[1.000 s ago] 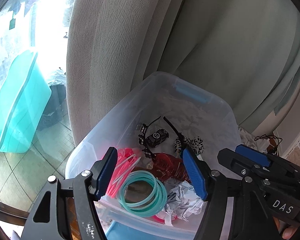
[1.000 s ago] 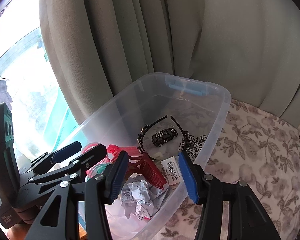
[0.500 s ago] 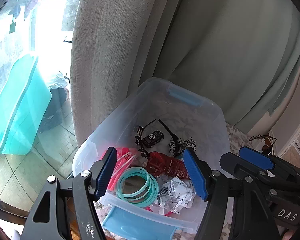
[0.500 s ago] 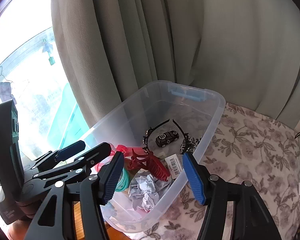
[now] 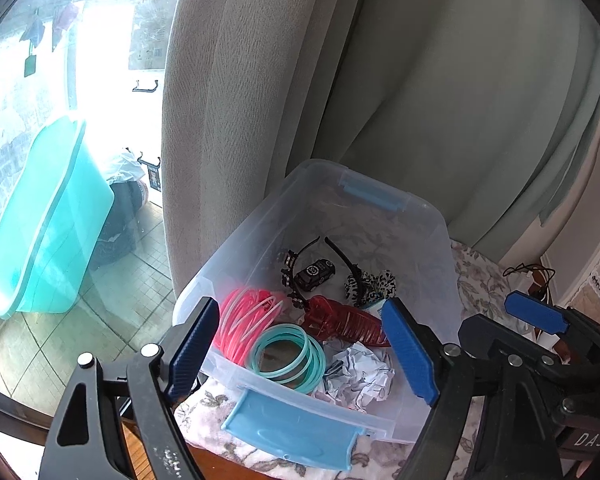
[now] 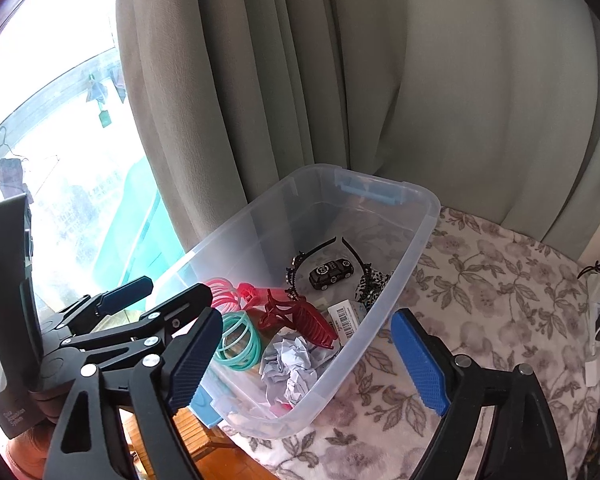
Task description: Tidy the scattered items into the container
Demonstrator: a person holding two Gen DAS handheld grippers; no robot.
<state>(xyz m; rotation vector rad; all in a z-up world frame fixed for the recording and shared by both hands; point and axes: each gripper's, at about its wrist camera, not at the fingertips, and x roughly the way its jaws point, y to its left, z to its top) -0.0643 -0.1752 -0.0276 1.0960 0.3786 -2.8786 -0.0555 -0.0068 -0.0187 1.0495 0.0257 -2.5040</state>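
A clear plastic bin (image 5: 428,216) (image 6: 416,240) with blue latches stands on a floral cloth. In it lie pink rings (image 5: 244,320), teal rings (image 5: 288,356) (image 6: 240,340), a red hair claw (image 5: 348,320) (image 6: 304,316), crumpled paper (image 5: 360,376) (image 6: 288,364), a black toy car (image 5: 314,272) (image 6: 332,272), a black headband, a leopard scrunchie (image 5: 370,282) and a barcode box (image 6: 346,318). My left gripper (image 5: 304,352) is open and empty above the bin's near end. My right gripper (image 6: 308,360) is open and empty, just right of the left one.
Beige curtains (image 5: 300,80) hang right behind the bin. A window with a turquoise tub (image 5: 40,220) outside is at the left. The floral cloth (image 6: 500,288) stretches to the right, with cables and a charger (image 6: 598,320) at its far right edge.
Both grippers have drawn back and up from the bin, so it looks smaller and its near blue latch has come into view. Both stay open and empty.
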